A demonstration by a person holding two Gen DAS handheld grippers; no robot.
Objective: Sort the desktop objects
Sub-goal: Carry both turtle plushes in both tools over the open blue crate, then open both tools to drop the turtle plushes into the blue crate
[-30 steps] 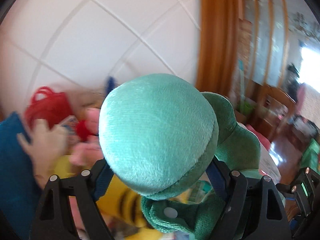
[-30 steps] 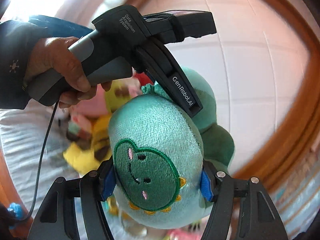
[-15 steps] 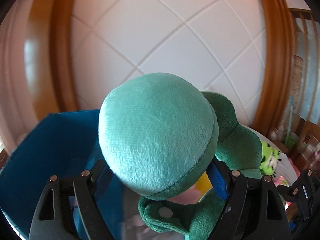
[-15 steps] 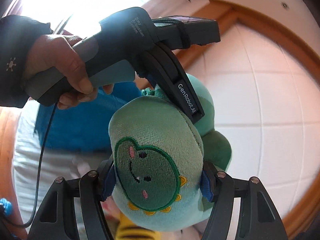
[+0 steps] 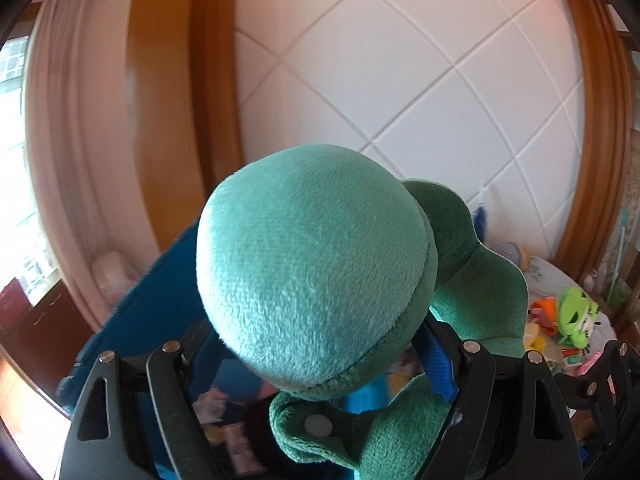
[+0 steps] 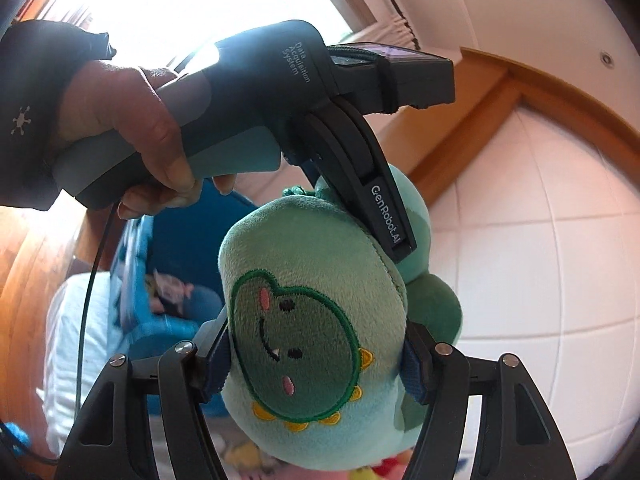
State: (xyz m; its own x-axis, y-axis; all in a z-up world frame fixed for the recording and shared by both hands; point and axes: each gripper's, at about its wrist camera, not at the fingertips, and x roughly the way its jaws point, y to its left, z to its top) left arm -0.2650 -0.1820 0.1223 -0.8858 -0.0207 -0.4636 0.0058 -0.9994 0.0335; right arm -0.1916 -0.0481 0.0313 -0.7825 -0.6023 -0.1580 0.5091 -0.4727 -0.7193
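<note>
background: white tiled wall (image 5: 400,80) crossed by pale diagonal joints, framed by orange-brown wooden trim (image 5: 168,100); bright window (image 6: 192,8) at upper left in the right wrist view; pale curtain (image 5: 60,120) at left in the left wrist view.

item 1: green plush toy (image 5: 312,264), rounded teal body with darker green limbs; embroidered smiling frog face with pink cheeks and yellow scallops on one side (image 6: 296,340). position: held up in the air between both tools, above the blue bin.

item 2: left claw (image 5: 316,364), black, blue pads; jaws pressed against both sides of the plush toy, gripping it. seen from the right wrist view as a dark handheld unit lettered "genrobot.ai", its finger (image 6: 376,200) lying against the top of the toy.

item 3: left hand (image 6: 132,136), dark sleeve, wrapped around the grey handle; black cable hanging below it.

item 4: right claw (image 6: 316,364), black, blue pads; jaws closed on the plush toy at both flanks, gripping it.

item 5: blue bin (image 5: 140,312), fabric-sided, below and behind the toy; blurred contents inside, not identifiable.

item 6: small frog plush (image 5: 576,316), bright green, lying at far right among assorted colourful toys on a pale cloth-covered surface; details too small to tell.
</note>
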